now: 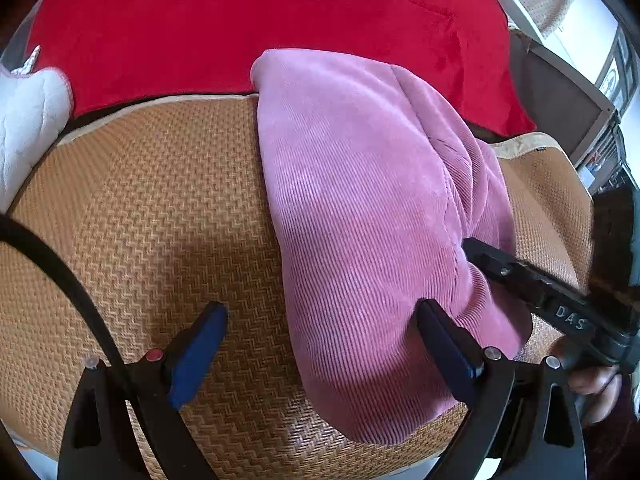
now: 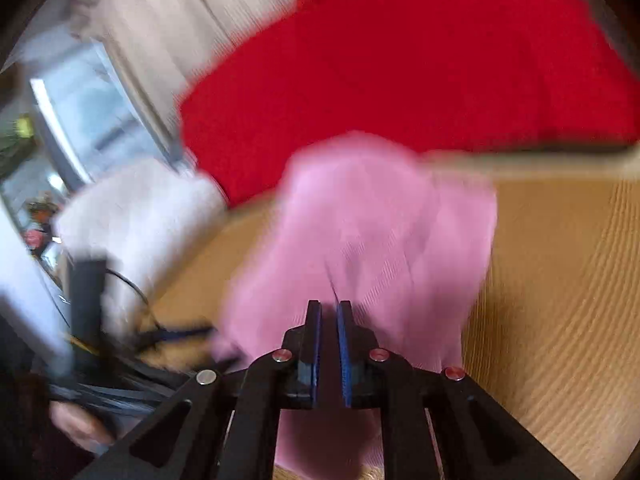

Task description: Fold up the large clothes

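Observation:
A pink corduroy garment (image 1: 360, 208) lies folded into a long strip on the woven rattan mat (image 1: 152, 208). My left gripper (image 1: 322, 312) hovers open over the strip's near left edge. Its left finger is over the bare mat and its right finger over the cloth. Coming in from the right, my right gripper (image 1: 476, 248) has its tips at a seam on the garment's right side. In the blurred right wrist view, the right gripper (image 2: 329, 308) has its blue pads nearly together with the pink garment (image 2: 360, 232) pinched between them, and a crease runs up from the tips.
A red blanket (image 1: 260, 24) covers the bed beyond the mat. A white quilted piece (image 1: 28, 120) lies at the left edge. A black cable (image 1: 60, 276) arcs over the mat's near left. Furniture and a window (image 1: 600, 88) stand off to the right.

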Tool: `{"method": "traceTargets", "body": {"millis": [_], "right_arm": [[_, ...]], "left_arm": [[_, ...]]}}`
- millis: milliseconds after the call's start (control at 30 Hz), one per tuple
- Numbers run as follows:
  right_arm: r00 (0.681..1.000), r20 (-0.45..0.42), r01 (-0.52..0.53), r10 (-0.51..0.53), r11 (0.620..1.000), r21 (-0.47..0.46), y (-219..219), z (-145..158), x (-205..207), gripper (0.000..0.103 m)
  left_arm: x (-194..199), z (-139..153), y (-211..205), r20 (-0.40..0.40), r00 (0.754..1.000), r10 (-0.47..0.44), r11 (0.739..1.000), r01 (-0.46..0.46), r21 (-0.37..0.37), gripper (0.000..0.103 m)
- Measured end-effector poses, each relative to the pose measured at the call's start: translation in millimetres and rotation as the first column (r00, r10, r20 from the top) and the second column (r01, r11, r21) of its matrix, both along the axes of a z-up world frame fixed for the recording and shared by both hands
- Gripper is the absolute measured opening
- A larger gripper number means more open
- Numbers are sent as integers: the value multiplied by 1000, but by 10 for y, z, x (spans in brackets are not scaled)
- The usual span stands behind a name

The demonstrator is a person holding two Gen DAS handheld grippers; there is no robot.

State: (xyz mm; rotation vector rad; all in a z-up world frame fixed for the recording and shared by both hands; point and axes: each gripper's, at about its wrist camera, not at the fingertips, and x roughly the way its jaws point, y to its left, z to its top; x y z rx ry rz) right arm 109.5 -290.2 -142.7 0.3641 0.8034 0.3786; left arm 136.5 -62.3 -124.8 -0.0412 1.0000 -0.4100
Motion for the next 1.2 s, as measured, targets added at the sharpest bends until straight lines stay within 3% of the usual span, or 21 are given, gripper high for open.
{"method": "traceTargets", "body": {"millis": [67, 167, 300, 333, 400, 433, 500, 533, 633, 733, 867, 1033, 1200], "right_arm": [[1000, -15, 19, -18, 998, 63, -99, -7, -13, 10], [998, -41, 42, -39, 997, 63, -125, 257, -99, 14], [996, 82, 35, -34, 999, -10, -103, 754, -488, 16], [990, 135, 37, -29, 998, -54, -73, 913, -636, 23], [977, 211, 56, -32, 993, -109, -60, 1145, -871, 71], [968, 248, 71, -41, 991, -113, -69, 1256, -1014, 100], [935, 350, 111, -65, 987, -114, -101, 1469, -1356, 100], [931, 356, 149, -84, 976, -159, -99, 1545, -1471, 100], [945, 306, 191, -113, 952, -240, -89, 1701, -1672, 100], [961, 246, 185, -126, 955, -234, -79, 1770, -1987, 100], [961, 247, 193, -124, 940, -282, 51, 1841, -2328, 100], [958, 262, 193, -120, 942, -274, 152, 1979, -2520, 100], [950, 293, 195, -111, 941, -277, 267, 2138, -2604, 100]], "left_arm": [[-116, 54, -14, 35, 999, 28, 1000, -28, -2, 97], [-370, 224, 37, 123, 989, 87, 996, -90, 19, 95], [-807, 607, 150, 269, 947, 176, 980, -193, 37, 95], [-1000, 735, 146, 291, 935, 201, 973, -224, 47, 95], [-1183, 905, 193, 330, 913, 240, 959, -275, 62, 95], [-1279, 986, 212, 349, 901, 256, 952, -298, 71, 95], [-1492, 1162, 249, 383, 881, 278, 936, -338, 99, 95], [-1532, 1222, 265, 391, 876, 283, 930, -350, 110, 95], [-1939, 1422, 292, 417, 855, 307, 909, -394, 139, 96], [-2203, 1576, 174, 444, 864, 238, 927, -338, 160, 97], [-2466, 1726, 125, 472, 846, 248, 917, -362, 167, 97], [-2670, 1967, 114, 539, 798, 267, 897, -411, 163, 97], [-2776, 2143, 142, 546, 786, 291, 884, -439, 160, 97]]}}
